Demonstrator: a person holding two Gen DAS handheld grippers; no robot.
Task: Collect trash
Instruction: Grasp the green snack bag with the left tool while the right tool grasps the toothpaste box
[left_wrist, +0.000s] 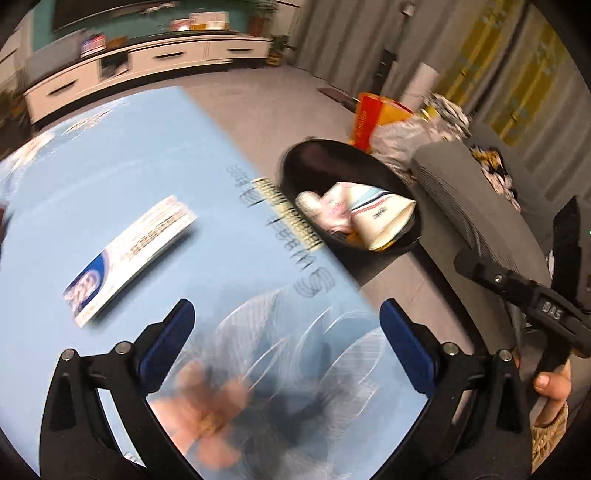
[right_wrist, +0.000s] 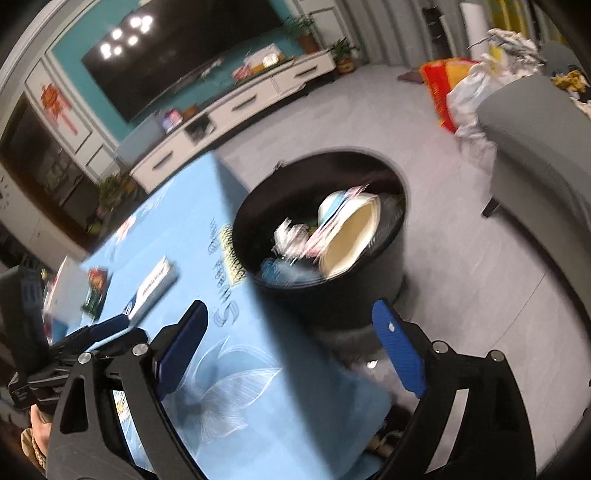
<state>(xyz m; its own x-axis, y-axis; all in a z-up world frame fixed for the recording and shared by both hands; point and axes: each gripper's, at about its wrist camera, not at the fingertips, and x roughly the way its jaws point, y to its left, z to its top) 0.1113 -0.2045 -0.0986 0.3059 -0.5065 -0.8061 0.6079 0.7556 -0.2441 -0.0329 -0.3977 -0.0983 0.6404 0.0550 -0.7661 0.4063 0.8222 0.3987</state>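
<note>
A black round trash bin (right_wrist: 332, 295) stands on the floor beside the blue-clothed table (right_wrist: 192, 236). It holds a paper cup (right_wrist: 351, 240), crumpled wrappers and other trash; it also shows in the left wrist view (left_wrist: 332, 162) with the cup (left_wrist: 380, 218) inside. My left gripper (left_wrist: 286, 332) is open and empty over the table, with a blurred orange-brown patch (left_wrist: 207, 398) on the cloth below its fingers. My right gripper (right_wrist: 291, 339) is open and empty, over the table's edge near the bin. A flat white and blue packet (left_wrist: 129, 254) lies on the table.
A grey sofa (left_wrist: 476, 206) stands to the right of the bin, with bags and an orange box (left_wrist: 373, 118) behind. A white TV cabinet (right_wrist: 236, 107) lines the far wall. Small packets (right_wrist: 96, 288) lie at the table's left side.
</note>
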